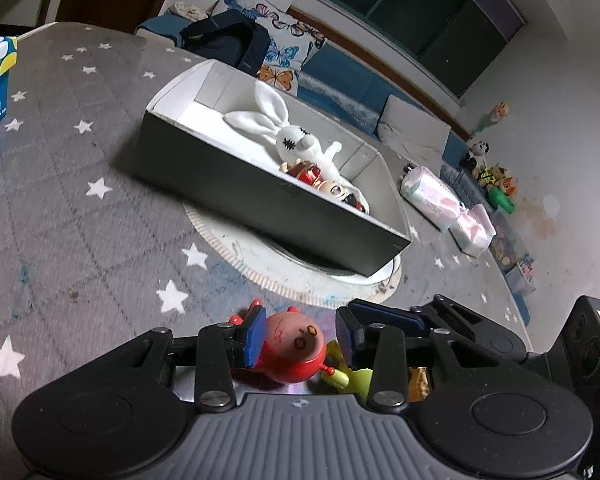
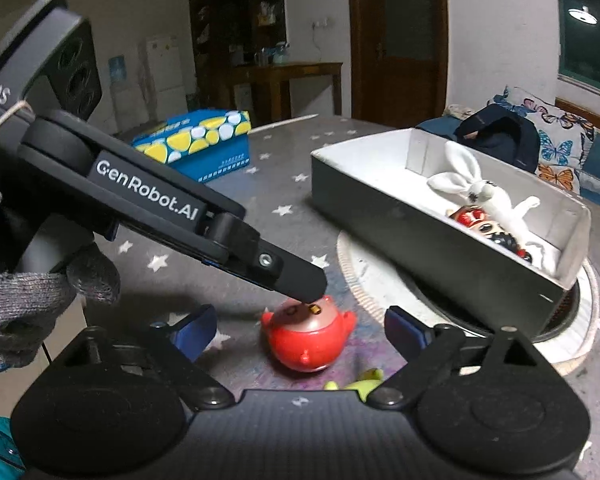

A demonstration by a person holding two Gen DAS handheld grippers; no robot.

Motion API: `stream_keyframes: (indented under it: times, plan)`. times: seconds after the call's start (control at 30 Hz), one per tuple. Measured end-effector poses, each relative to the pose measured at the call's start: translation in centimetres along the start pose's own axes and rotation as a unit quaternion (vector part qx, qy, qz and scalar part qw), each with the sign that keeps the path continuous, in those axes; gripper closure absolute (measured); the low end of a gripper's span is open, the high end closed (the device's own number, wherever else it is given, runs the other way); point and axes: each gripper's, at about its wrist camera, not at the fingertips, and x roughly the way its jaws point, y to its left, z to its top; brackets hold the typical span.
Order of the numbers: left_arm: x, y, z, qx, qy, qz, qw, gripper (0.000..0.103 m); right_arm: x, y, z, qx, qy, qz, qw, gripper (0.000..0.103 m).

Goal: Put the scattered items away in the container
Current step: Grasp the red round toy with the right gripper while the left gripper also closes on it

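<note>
A red round toy figure (image 1: 296, 350) lies on the grey star-patterned cloth between the blue pads of my left gripper (image 1: 302, 338), whose jaws stand around it, partly open with a small gap on the right side. The same toy (image 2: 310, 340) shows in the right wrist view, with the left gripper's black finger (image 2: 296, 276) over its top. My right gripper (image 2: 300, 330) is open and empty, just before the toy. A yellow-green toy (image 1: 346, 378) lies beside the red one. The dark box (image 1: 260, 196) with white inside holds a white rabbit plush (image 1: 296, 136) and a small doll (image 1: 328, 186).
The box (image 2: 420, 232) rests on a round white mat (image 1: 300, 276). A blue and yellow tissue box (image 2: 204, 144) stands at the far left. A pink wrapped pack (image 1: 440, 196) lies right of the box. A dark bag (image 1: 228, 42) and butterfly cushion (image 1: 288, 40) sit behind.
</note>
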Motion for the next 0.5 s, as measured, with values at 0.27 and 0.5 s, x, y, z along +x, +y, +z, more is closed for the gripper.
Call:
stream_keyframes:
  times: [0.27,0.5]
  plan:
    - [0.6,0.4,-0.1,-0.001,0.013,0.004,0.9999,0.063,1.2,0.4,-0.4,-0.008,0.024,-0.004,1.0,0.028]
    - [1.2,0.7,-0.2,-0.003,0.026,0.006,0.9996,0.063,1.8,0.2,-0.5,-0.006,0.036,-0.004,0.999,0.039]
